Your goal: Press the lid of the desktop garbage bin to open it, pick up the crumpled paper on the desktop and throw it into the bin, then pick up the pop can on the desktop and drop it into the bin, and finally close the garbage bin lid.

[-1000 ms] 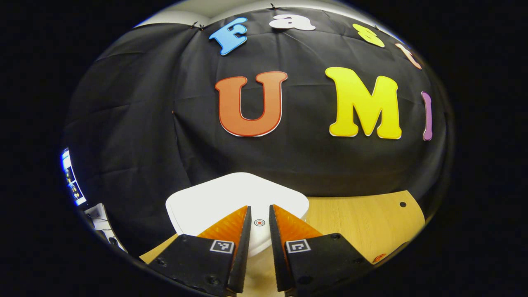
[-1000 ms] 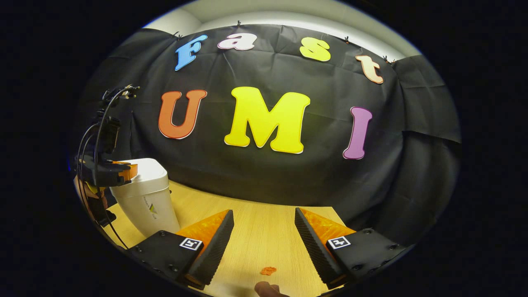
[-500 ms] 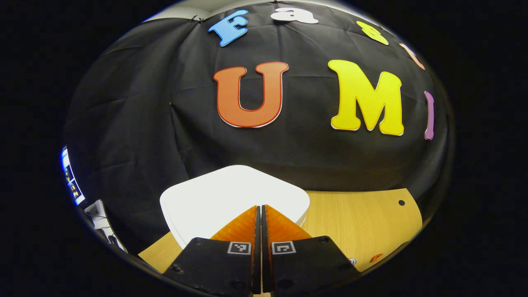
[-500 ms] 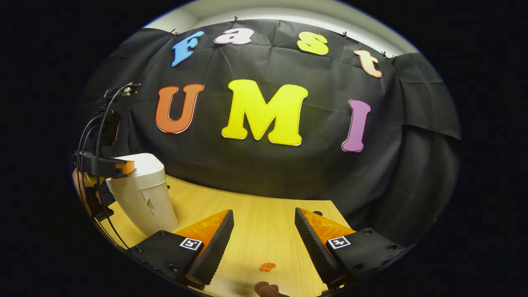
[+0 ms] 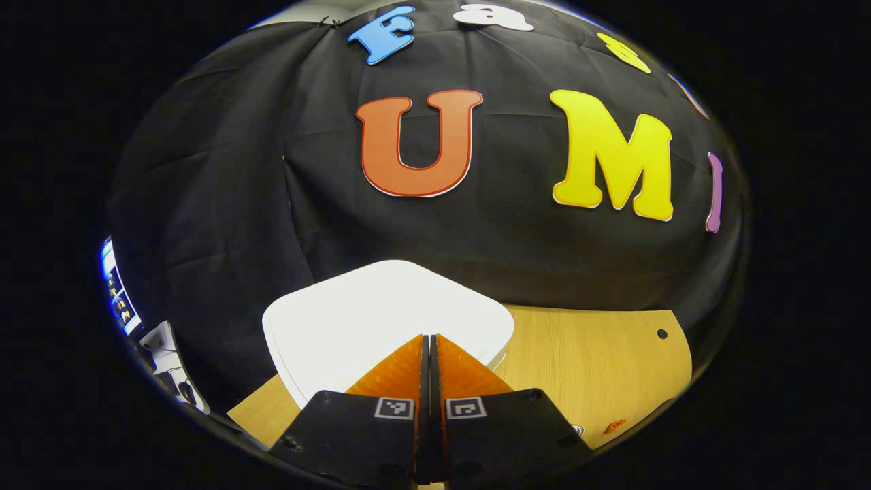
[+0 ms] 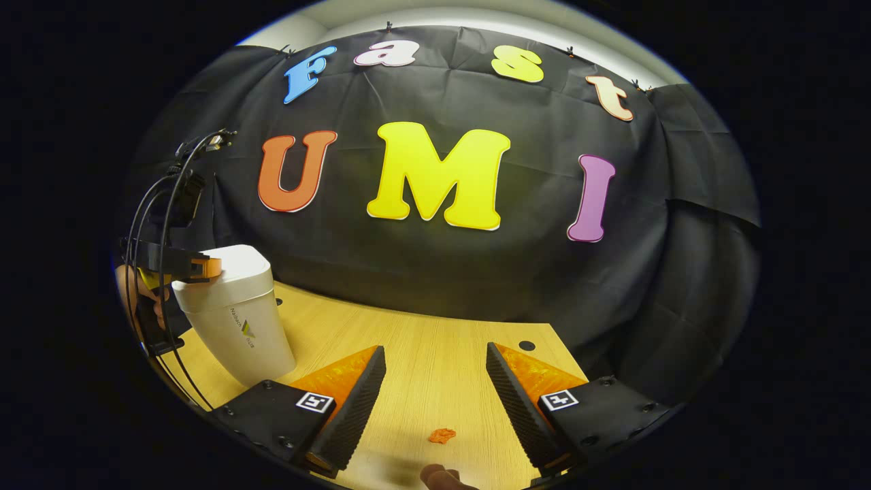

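Closed now where a second ago they stood a little apart over the lid's small ring mark, the left gripper (image 5: 430,340) has its jaws pressed together with nothing between them, tips laid over the near edge of the bin's white lid (image 5: 354,313) at lower centre of the left gripper view. The lid has also climbed slightly in that view, which suggests the tool has sunk toward it.

In the right gripper view the same gripper (image 6: 204,267) sits at the left edge of the frame, its tip on the top corner of the garbage bin (image 6: 235,320), a hand (image 6: 139,289) behind it. The lid looks flat and shut.

So the step in hand seems to be the first one, pressing the lid to spring it. The next move probably calls for a firm push straight down, then a lift clear so the lid can swing up.

The right gripper (image 6: 435,374) waits with jaws wide and empty over the table (image 6: 422,347), bottom centre of its view, little changed from earlier. A small orange scrap (image 6: 442,435) lies on the wood between the jaws. A rounded brown object (image 6: 439,476) peeks in at the bottom edge; I cannot tell what it is.
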`<state>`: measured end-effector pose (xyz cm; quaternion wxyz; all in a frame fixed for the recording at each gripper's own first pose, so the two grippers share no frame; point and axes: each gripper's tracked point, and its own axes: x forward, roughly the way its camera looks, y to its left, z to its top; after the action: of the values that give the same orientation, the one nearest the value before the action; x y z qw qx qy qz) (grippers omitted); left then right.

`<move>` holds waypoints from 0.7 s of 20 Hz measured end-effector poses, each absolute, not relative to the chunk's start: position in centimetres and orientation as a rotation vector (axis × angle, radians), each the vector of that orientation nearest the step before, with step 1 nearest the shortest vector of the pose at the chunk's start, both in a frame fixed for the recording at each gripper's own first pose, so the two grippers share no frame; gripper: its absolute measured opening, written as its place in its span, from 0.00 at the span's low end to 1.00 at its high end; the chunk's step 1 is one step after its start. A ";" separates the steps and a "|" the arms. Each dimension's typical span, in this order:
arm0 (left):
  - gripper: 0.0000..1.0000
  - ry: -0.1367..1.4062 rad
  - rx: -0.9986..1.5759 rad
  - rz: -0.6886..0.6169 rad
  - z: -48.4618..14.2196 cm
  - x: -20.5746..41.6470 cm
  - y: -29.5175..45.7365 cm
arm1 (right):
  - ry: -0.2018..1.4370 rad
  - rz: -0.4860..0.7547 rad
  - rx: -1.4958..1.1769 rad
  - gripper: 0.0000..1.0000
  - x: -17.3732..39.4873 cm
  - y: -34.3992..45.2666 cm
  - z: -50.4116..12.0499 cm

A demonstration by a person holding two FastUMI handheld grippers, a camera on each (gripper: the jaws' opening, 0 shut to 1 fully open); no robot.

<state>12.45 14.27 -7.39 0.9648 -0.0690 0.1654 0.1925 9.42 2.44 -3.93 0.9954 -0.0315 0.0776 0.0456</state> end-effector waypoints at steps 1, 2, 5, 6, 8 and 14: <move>0.04 0.334 -0.164 0.392 -7.4 12.5 14.2 | 0.157 0.094 -0.063 0.94 9.4 2.4 -4.0; 0.04 0.345 -0.170 0.392 -7.5 12.5 14.2 | 0.157 0.096 -0.062 0.94 9.3 2.3 -4.1; 0.04 0.355 -0.164 0.404 -7.5 12.5 14.2 | 0.158 0.099 -0.056 0.94 9.0 2.1 -4.2; 0.03 0.352 -0.163 0.403 -7.3 12.6 14.2 | 0.157 0.101 -0.052 0.94 8.9 2.0 -4.2; 0.03 0.332 -0.146 0.401 -6.7 12.5 14.2 | 0.152 0.101 -0.045 0.94 8.6 1.8 -4.1; 0.03 0.289 -0.190 0.352 -4.5 11.8 12.5 | 0.158 0.100 -0.030 0.92 7.6 0.9 -4.7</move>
<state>11.80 12.51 -4.51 0.9697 -0.0942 0.1430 0.1741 7.55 0.90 -4.73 0.9955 -0.0148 0.0787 0.0502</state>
